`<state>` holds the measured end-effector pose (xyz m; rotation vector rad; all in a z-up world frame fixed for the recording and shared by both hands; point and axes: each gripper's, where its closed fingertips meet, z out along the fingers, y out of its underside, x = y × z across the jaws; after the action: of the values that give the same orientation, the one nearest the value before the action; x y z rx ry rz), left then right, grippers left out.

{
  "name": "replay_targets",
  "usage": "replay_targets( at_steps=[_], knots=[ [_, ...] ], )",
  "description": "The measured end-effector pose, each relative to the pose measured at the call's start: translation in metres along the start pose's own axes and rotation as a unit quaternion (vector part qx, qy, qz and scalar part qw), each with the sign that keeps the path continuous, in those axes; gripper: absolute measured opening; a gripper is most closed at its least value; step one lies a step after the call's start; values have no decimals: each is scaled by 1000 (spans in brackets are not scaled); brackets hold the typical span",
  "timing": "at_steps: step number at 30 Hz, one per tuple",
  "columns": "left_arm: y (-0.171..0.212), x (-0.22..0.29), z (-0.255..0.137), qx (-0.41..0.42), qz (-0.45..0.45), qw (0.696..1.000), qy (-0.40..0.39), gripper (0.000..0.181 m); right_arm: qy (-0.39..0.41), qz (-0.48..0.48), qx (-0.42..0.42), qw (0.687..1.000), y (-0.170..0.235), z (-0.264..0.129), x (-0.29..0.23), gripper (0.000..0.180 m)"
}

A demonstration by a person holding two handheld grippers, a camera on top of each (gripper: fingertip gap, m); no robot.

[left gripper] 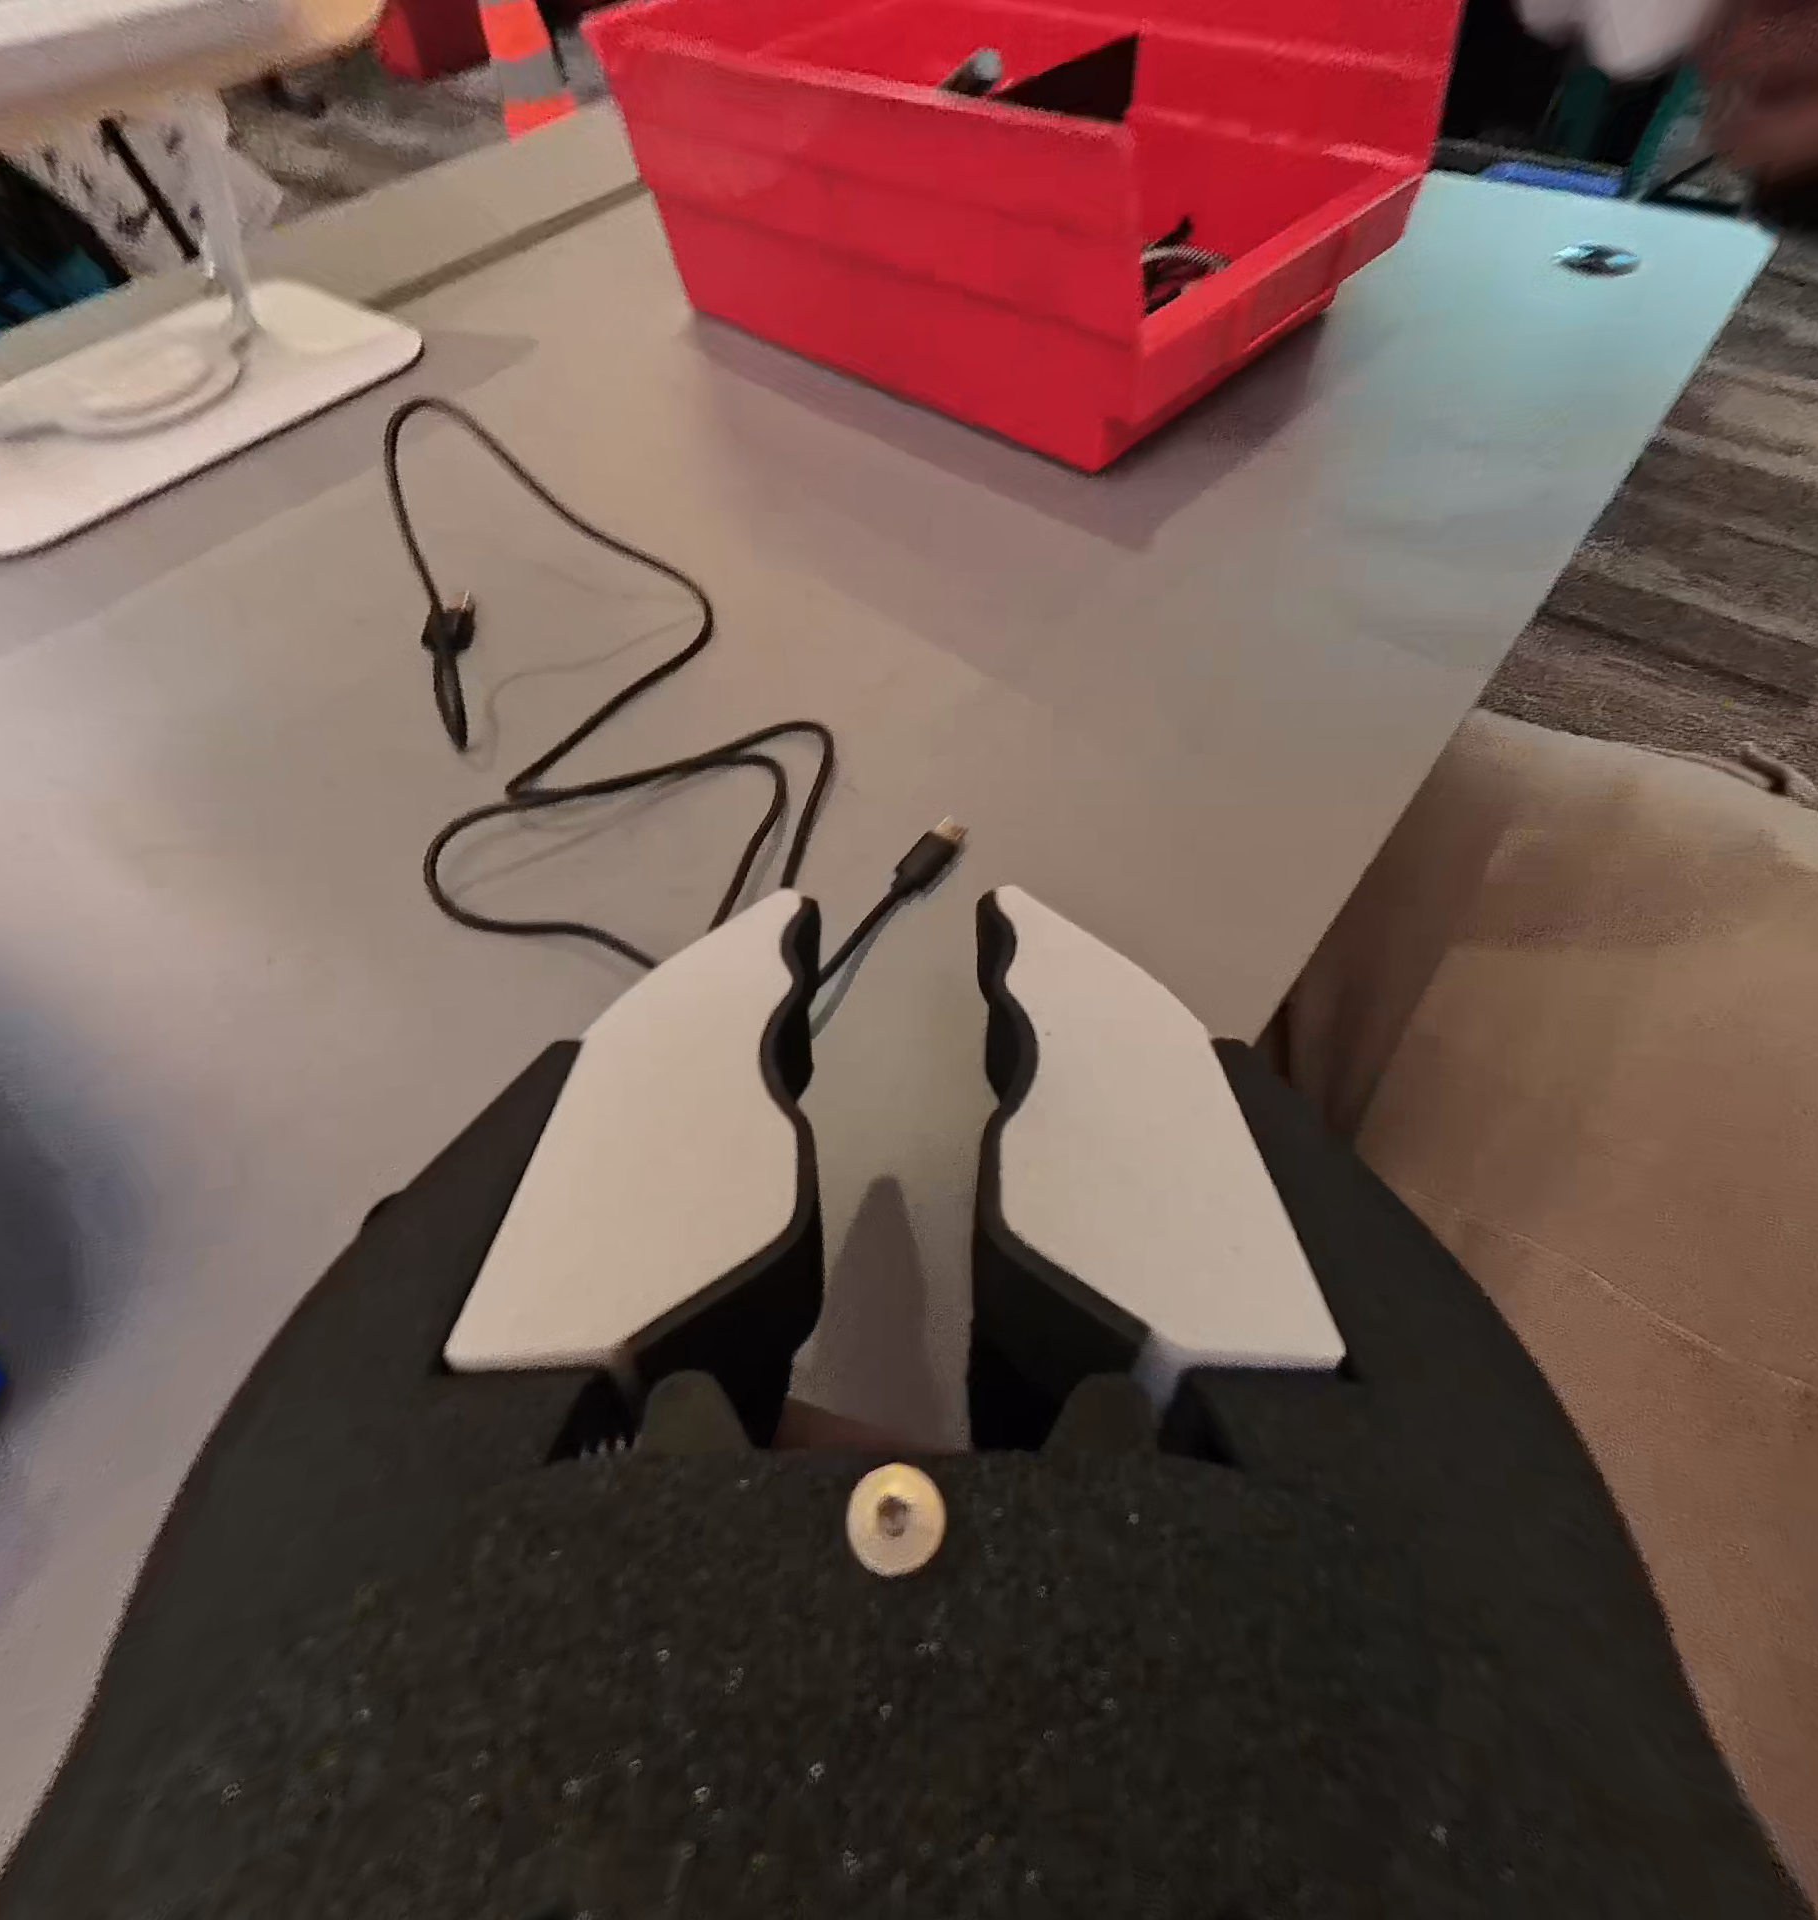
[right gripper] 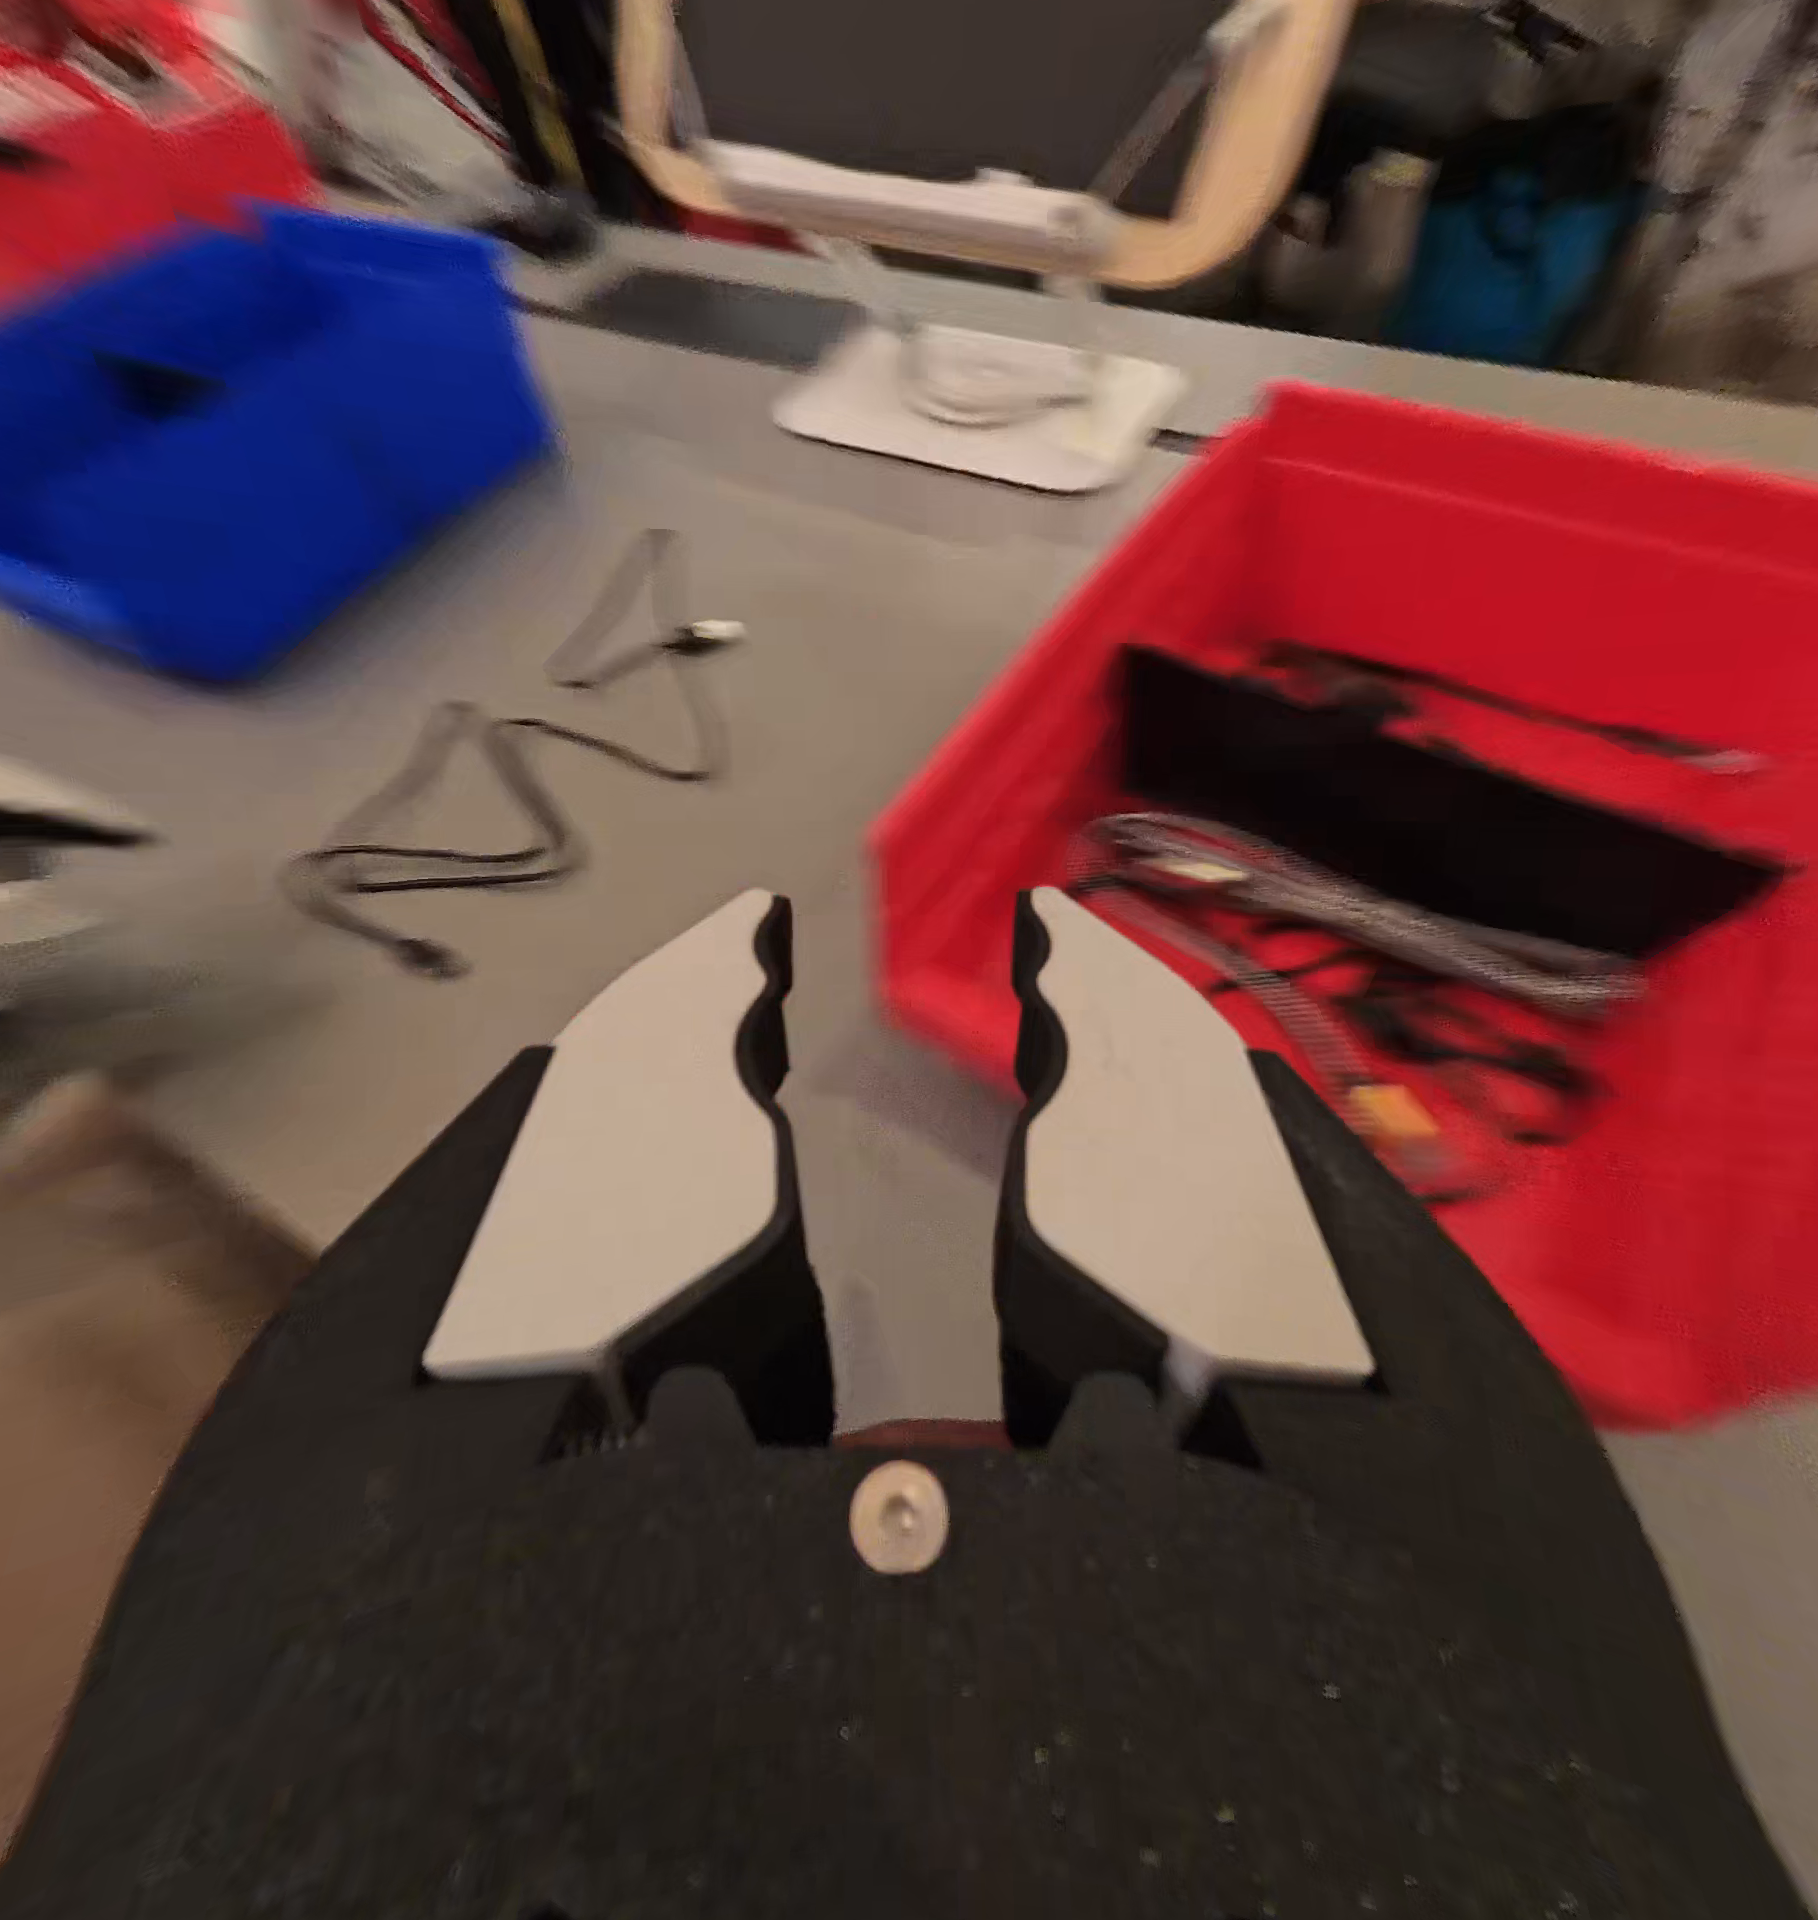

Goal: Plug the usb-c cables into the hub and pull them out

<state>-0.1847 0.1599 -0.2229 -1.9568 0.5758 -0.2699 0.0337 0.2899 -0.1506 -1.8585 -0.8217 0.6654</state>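
Note:
A black USB-C cable (left gripper: 614,582) lies in loose loops on the grey table (left gripper: 1092,644). One plug end (left gripper: 936,847) lies just beyond my left gripper (left gripper: 894,914), which is open and empty, with the cable running under its left finger. The cable's other end (left gripper: 450,634) lies farther off to the left. In the blurred right wrist view the cable (right gripper: 489,831) lies left of my right gripper (right gripper: 903,920), which is open and empty above the table. No hub shows clearly in either view.
A red bin (left gripper: 988,239) with cables inside stands at the back; it also shows in the right wrist view (right gripper: 1456,831) close on the right. A blue bin (right gripper: 230,436) stands at the left. A white stand base (left gripper: 157,405) sits at the far left. A tan fabric surface (left gripper: 1611,1143) lies beyond the table's right edge. Tip to tip, the grippers are about 30 cm apart.

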Motion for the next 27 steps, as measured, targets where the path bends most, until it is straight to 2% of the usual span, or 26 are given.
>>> replay_targets(
  at_steps=[3, 6, 8, 10, 13, 15, 19, 22, 27],
  knots=[
    [11, -12, 3, -27, -36, 999, -11, 43, -92, 62, 43, 993, 47, 1, -67, 37],
    [21, -24, 9, -59, -30, 998, -21, 50, -145, 59, 16, 988, 72, 3, -105, 39],
    [26, -32, 15, -87, 25, 996, -8, 50, -141, 9, 15, 990, 75, 6, -109, 38],
    [27, -37, 14, -127, 89, 986, 57, 50, -147, -13, 15, 989, 76, 8, -112, 38],
    [12, -46, 7, -157, 91, 971, 156, 70, -171, 9, 15, 985, 77, 10, -121, 39],
    [4, -56, 19, -167, 113, 967, 159, 79, -181, 18, 9, 983, 79, 10, -125, 39],
    [17, -59, 49, -225, 193, 943, 153, 95, -176, -3, -1, 984, 84, 13, -126, 39],
    [37, -61, 64, -275, 235, 919, 156, 100, -175, 1, -2, 984, 85, 12, -125, 39],
    [38, -61, 72, -285, 228, 910, 196, 97, -188, 34, -4, 982, 84, 11, -122, 40]
  ],
)
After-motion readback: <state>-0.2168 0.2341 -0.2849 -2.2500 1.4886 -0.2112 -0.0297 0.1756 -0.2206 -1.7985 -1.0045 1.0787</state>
